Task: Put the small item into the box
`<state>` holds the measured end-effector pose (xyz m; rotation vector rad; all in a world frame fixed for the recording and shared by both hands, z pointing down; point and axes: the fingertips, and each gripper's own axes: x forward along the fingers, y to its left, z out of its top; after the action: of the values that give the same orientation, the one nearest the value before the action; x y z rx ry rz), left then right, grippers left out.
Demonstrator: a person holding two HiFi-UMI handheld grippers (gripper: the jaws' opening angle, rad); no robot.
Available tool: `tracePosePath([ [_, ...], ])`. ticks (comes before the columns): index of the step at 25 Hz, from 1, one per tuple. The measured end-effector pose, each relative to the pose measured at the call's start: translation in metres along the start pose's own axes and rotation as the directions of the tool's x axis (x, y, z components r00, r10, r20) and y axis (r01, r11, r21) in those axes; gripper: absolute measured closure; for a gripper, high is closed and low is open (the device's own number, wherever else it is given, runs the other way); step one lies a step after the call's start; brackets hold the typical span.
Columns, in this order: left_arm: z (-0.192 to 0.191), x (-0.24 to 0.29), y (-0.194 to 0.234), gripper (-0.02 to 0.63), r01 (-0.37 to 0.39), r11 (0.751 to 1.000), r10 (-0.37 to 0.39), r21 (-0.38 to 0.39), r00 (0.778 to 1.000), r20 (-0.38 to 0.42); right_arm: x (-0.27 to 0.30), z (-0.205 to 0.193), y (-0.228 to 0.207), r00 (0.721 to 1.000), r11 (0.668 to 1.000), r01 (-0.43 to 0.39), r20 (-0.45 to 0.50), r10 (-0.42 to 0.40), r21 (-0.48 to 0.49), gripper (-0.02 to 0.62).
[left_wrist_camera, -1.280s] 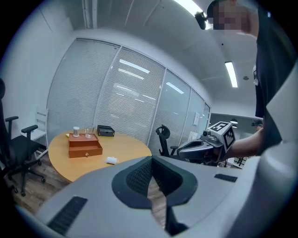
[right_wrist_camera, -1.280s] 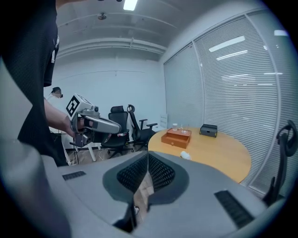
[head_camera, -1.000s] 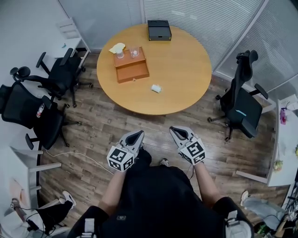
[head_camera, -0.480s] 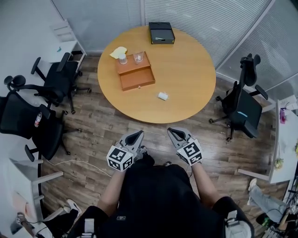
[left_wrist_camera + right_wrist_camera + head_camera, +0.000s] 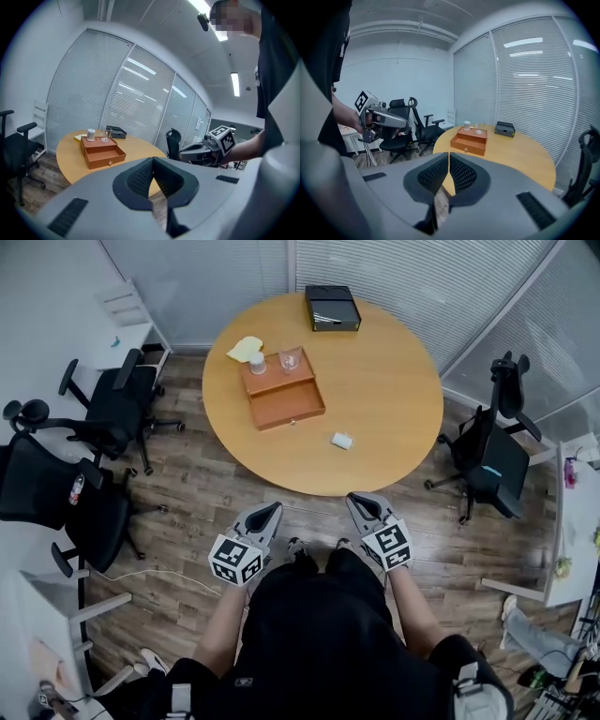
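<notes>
On the round wooden tabletop point(image 5: 394, 399) before you, the orange wooden drawer box point(image 5: 286, 401) is sitting left, the small white item point(image 5: 342, 440) is lying to its right, nearer you, the black rectangular case point(image 5: 333, 307) resting behind.

Bright, even light comes from ceiling strips point(image 5: 236, 84) above the left tongs point(image 5: 152, 160). Both gripper views bulge toward dark rims; the tongs' near bodies seem slightly soft.
</notes>
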<state>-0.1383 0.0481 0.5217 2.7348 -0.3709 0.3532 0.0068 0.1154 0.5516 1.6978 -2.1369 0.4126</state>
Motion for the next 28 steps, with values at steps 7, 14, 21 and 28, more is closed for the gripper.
tracePosePath([
  [7,-0.007,-0.005,0.010,0.598,-0.009,0.999,0.009,-0.032,1.000,-0.009,0.015,0.012,-0.010,1.000,0.999,0.002,0.003,-0.002,0.035,0.589],
  [14,0.003,0.004,0.024,0.598,-0.029,0.999,0.029,-0.032,1.000,0.007,0.027,0.015,-0.027,1.000,1.000,0.011,0.007,-0.011,0.026,0.589],
  [21,0.017,0.022,0.036,0.598,-0.044,0.999,0.044,-0.022,0.999,0.016,0.044,0.017,-0.048,1.000,0.999,-0.003,0.002,0.003,0.034,0.588],
  [28,0.023,0.034,0.048,0.598,-0.085,0.996,0.085,-0.034,0.996,0.007,0.069,0.011,-0.067,0.997,0.994,-0.062,-0.032,0.065,0.090,0.588],
])
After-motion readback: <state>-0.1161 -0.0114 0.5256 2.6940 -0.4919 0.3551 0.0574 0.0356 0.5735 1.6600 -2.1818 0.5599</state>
